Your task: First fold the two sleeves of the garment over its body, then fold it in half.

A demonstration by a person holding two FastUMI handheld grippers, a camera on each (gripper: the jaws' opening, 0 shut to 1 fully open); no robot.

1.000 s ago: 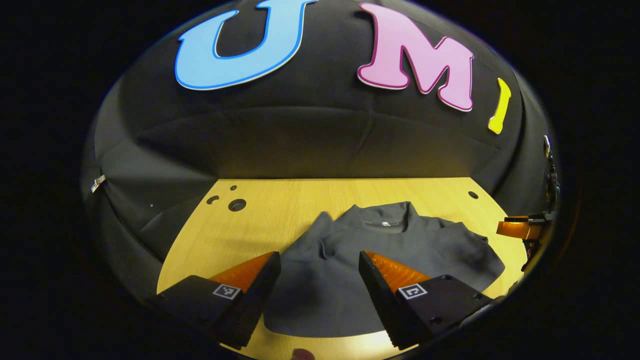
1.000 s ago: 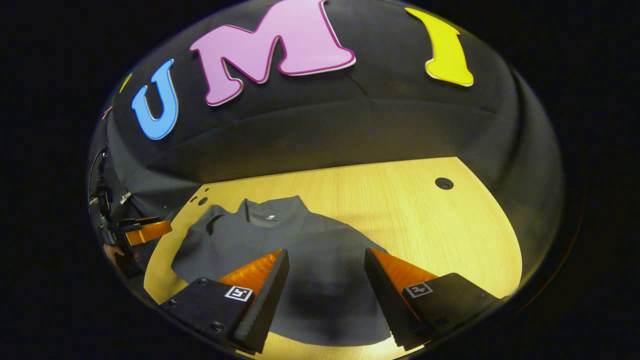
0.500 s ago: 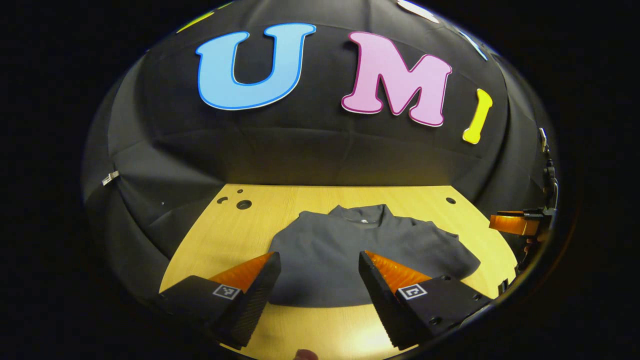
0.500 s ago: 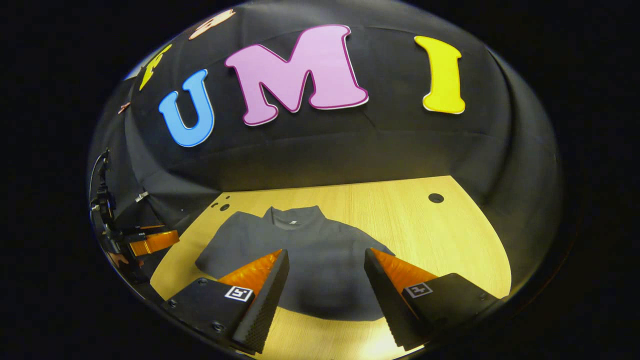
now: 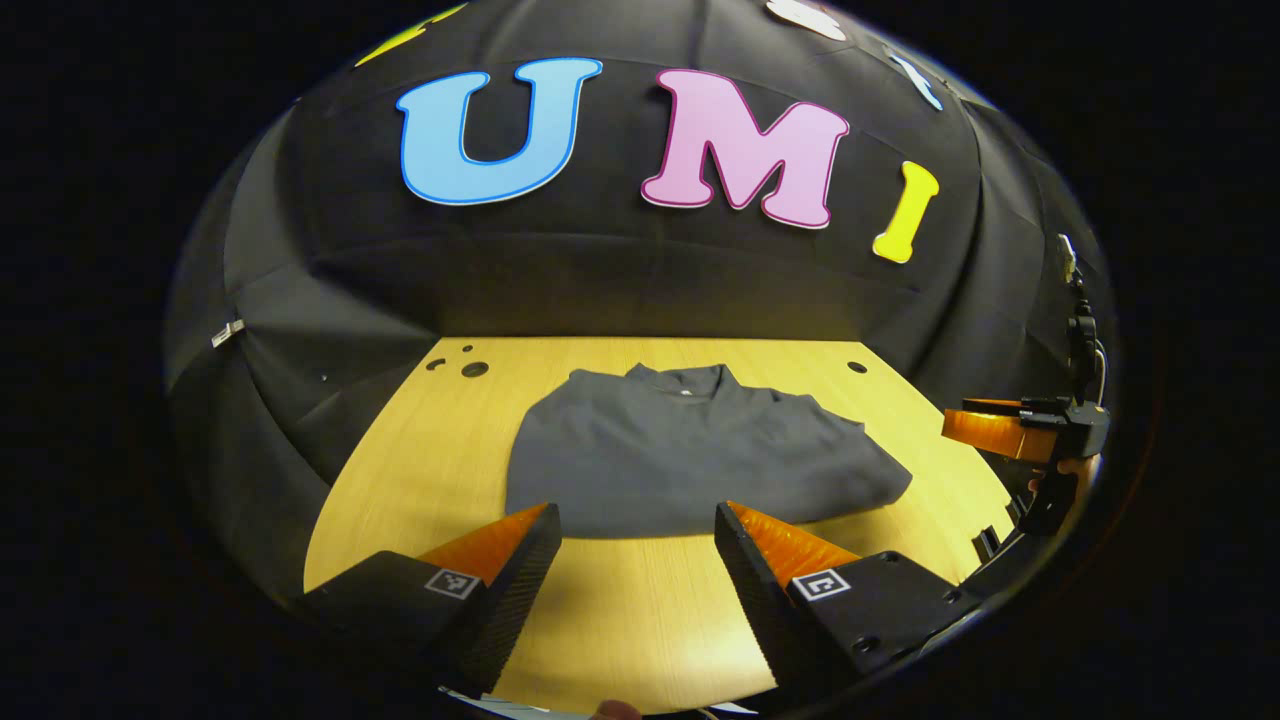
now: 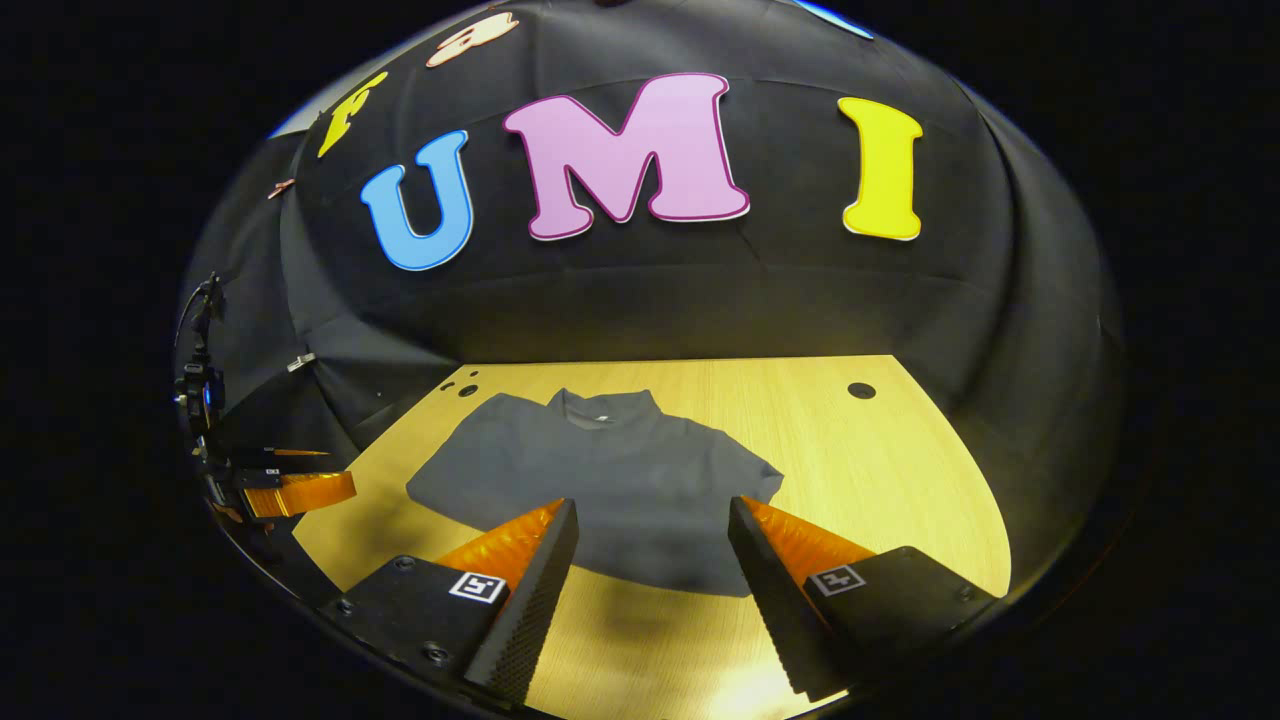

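The left gripper hangs with its two orange-and-black fingers spread wide and nothing between them, above bare wood short of the garment's near edge. The right gripper is likewise released and empty, its fingertips poised over the near edge of the cloth without touching it. Each one also shows at the rim of the other's view, well off to the side.

The dark grey, soft knit garment with a short stand-up collar lies flat on the pale wooden table, collar towards the back wall, hem towards the grippers. From the left gripper view its outline is a compact block with a lobe running out to the right; from the right gripper view no sleeve hangs free at either side. Whether the sleeves already lie over the body, I cannot tell for sure from these angles.

By my reckoning the cloth is light and limp, with no stiffness to carry a fold: whatever is lifted will droop and drag the layer beneath it. It looks matte, so ridged pads should grip it well. For halving it, the best hold seems to be the two near hem corners, one per gripper, pinched through all layers at once. A grip at mid-edge would likely bunch the fabric and leave a crooked crease.
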